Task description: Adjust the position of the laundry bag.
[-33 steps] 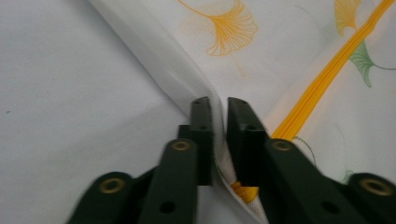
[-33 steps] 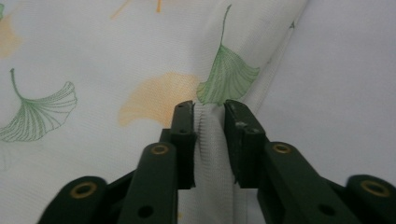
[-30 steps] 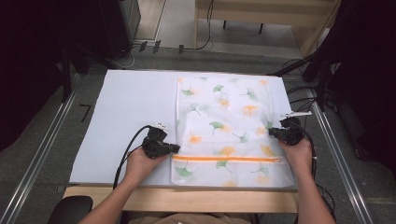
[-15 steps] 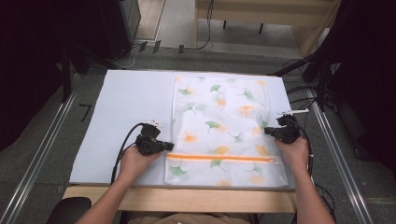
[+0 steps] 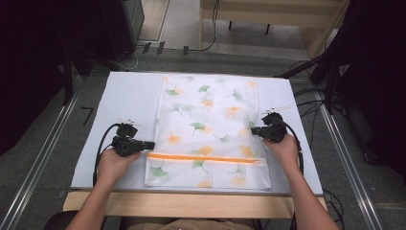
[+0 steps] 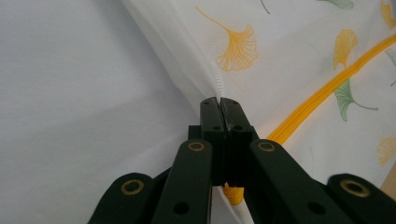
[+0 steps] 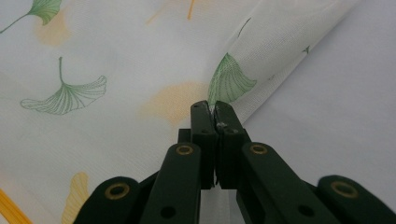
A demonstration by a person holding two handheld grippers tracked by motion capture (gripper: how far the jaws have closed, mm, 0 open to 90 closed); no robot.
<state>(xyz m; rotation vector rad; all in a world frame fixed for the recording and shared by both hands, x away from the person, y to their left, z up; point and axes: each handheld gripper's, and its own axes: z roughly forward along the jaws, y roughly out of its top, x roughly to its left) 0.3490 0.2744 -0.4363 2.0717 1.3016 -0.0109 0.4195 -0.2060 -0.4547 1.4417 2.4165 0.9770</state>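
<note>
White mesh, printed with green and orange ginkgo leaves: that is the flat rectangular zip bag spread across the pale sheet-covered table, and both tools have it by the edges. The left gripper sits at the bag's left border, just above the end of the orange zipper, its black jaws pressed fully together with a fold of the mesh pinched between them. In the left gripper view the fabric rises in a small ridge straight off the jaw tips, the zipper running away to the tool's right, bare table to its left. Over on the far side, the right gripper bites the bag's right border, a little farther up the table than its partner. Its own view shows the jaws closed tight on the rolled edge, a green leaf print sitting just ahead of the tips, the bag stretching off to the tool's left and plain table to its right. The person's hands hold each tool from behind, cables looping back
</note>
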